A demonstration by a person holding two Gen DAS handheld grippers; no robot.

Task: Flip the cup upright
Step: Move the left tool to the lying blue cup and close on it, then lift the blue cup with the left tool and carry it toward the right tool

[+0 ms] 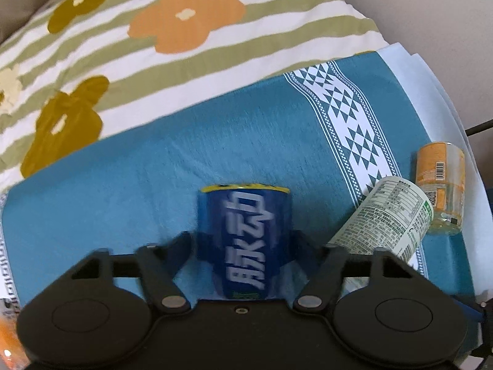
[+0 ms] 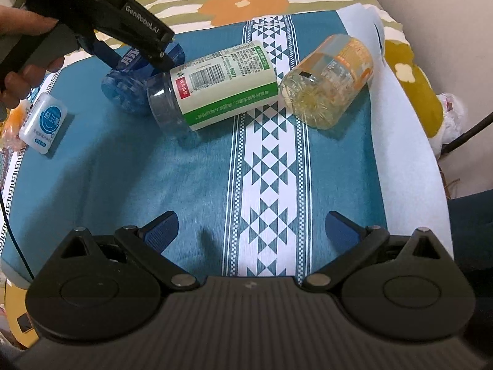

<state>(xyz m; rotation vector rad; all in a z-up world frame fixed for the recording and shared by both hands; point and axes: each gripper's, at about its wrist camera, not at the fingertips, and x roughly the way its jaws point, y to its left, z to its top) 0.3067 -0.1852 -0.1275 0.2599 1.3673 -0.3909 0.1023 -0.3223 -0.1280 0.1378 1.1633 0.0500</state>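
A blue cup (image 1: pixel 243 240) with white characters and a yellow rim lies between the fingers of my left gripper (image 1: pixel 243 243), which is shut on it. In the right wrist view the same blue cup (image 2: pixel 129 89) lies on its side on the cloth, with the left gripper (image 2: pixel 154 52) clamped over it from above. My right gripper (image 2: pixel 251 231) is open and empty, low over the teal cloth near the front.
A green-and-white labelled cup (image 2: pixel 215 83) lies on its side touching the blue one. An orange-labelled clear cup (image 2: pixel 329 80) lies to its right. A small white-and-blue box (image 2: pixel 43 123) sits at the left. The teal patterned cloth (image 2: pixel 154 178) covers a floral bedspread (image 2: pixel 243 3).
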